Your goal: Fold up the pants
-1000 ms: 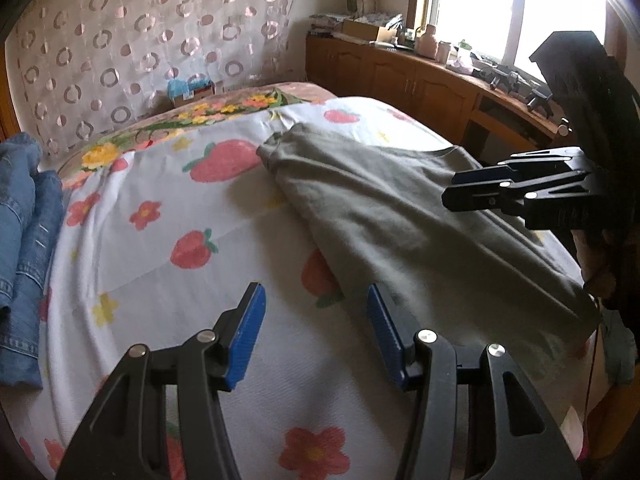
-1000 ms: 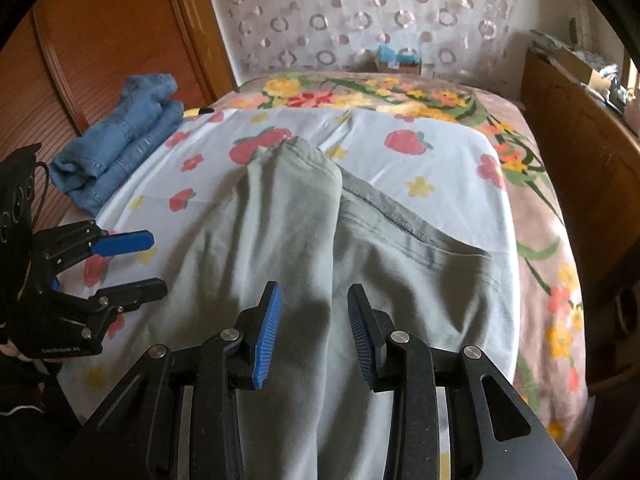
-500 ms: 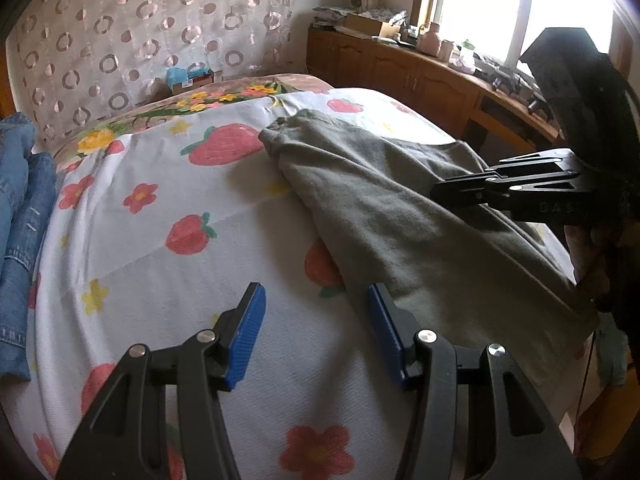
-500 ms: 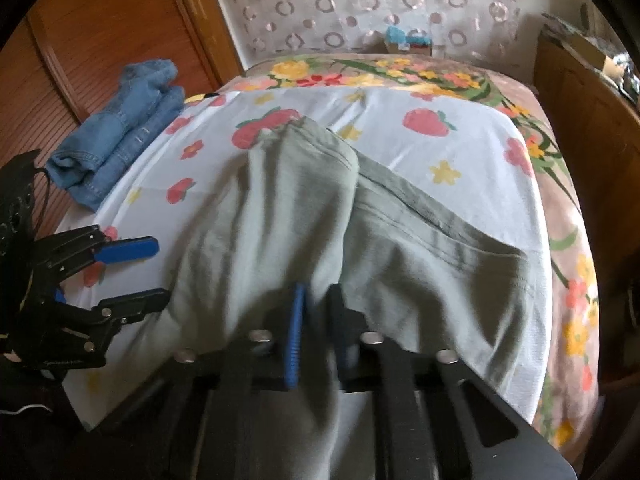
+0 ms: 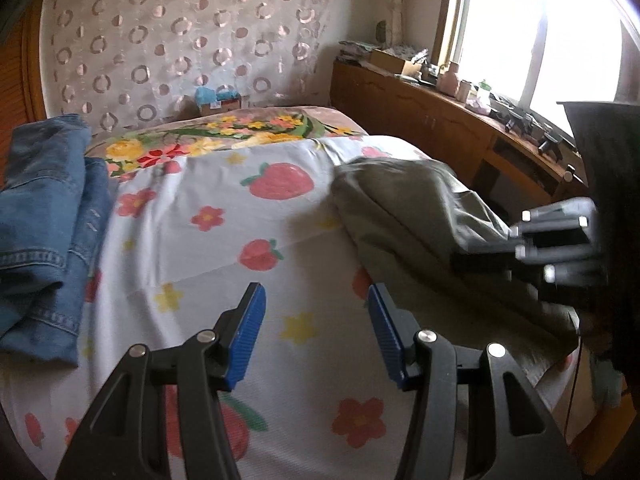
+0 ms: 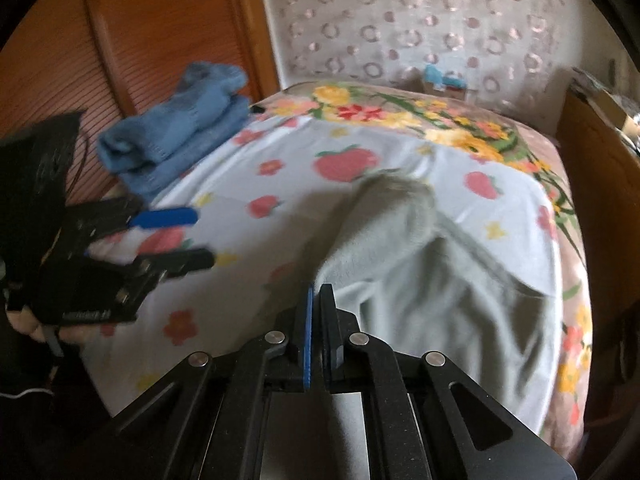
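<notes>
The right gripper [image 6: 316, 300] is pinching the near edge of the grey pants [image 6: 440, 280], lifting it off the bed [image 6: 240, 280], likely to carry a fold. The left gripper [image 5: 316, 320] is hanging released over bare sheet beside them, gripping nothing.

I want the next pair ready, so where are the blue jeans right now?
The blue jeans lie folded at the far left edge of the bed, beside the wooden wardrobe door, apart from the grey-green pants.

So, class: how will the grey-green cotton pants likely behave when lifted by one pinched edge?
The grey-green cotton pants probably hang floppy: they already crease and drape where the right gripper pinches them. Likely light, since one pinch raises a fold.
</notes>
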### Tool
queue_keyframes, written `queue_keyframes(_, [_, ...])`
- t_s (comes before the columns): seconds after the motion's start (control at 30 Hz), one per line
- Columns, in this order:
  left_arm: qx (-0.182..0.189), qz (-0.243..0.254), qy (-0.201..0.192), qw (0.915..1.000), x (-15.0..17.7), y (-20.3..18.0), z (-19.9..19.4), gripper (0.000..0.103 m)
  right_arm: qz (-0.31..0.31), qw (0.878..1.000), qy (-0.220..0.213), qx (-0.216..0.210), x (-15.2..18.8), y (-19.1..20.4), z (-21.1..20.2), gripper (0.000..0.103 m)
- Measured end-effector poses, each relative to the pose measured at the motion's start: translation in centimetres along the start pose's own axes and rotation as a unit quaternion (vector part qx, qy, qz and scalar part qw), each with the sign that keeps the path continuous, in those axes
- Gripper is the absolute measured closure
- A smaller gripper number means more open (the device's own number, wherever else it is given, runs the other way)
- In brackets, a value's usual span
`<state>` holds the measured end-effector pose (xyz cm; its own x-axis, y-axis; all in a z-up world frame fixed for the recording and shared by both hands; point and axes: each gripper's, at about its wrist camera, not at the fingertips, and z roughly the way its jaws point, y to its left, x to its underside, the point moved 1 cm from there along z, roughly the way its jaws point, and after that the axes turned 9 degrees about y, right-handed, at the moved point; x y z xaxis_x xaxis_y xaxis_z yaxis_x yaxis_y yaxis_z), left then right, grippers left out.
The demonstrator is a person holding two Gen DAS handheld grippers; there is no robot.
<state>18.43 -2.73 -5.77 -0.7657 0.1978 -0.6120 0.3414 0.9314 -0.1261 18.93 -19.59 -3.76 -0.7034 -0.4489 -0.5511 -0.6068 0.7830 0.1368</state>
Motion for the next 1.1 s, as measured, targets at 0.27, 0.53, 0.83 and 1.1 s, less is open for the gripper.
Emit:
queue_keyframes(0.27, [0.005,-0.008,0.001,1.0,0.7,1.1,0.1,0.05,-0.007,0.999,0.025,-0.02,1.8,2.7,1.1,0.083])
queue_keyframes(0.53, [0.014,0.006,0.017,0.9997,1.3,0.1,1.2,0.05,0.049,0.998,-0.006,0.028,3.7,-1.5,-2.8,0.08])
queue_keyframes(0.83, [0.015,0.013,0.025,0.9995,1.5,-0.6,1.4,0.05,0.073,0.996,0.032,0.027,3.6,-4.1,-0.4,0.08])
queue_keyframes(1.1, [0.013,0.021,0.037,0.999,1.6,-1.2,2.1,0.05,0.034,0.998,0.051,0.022,3.2,-1.5,2.1,0.08])
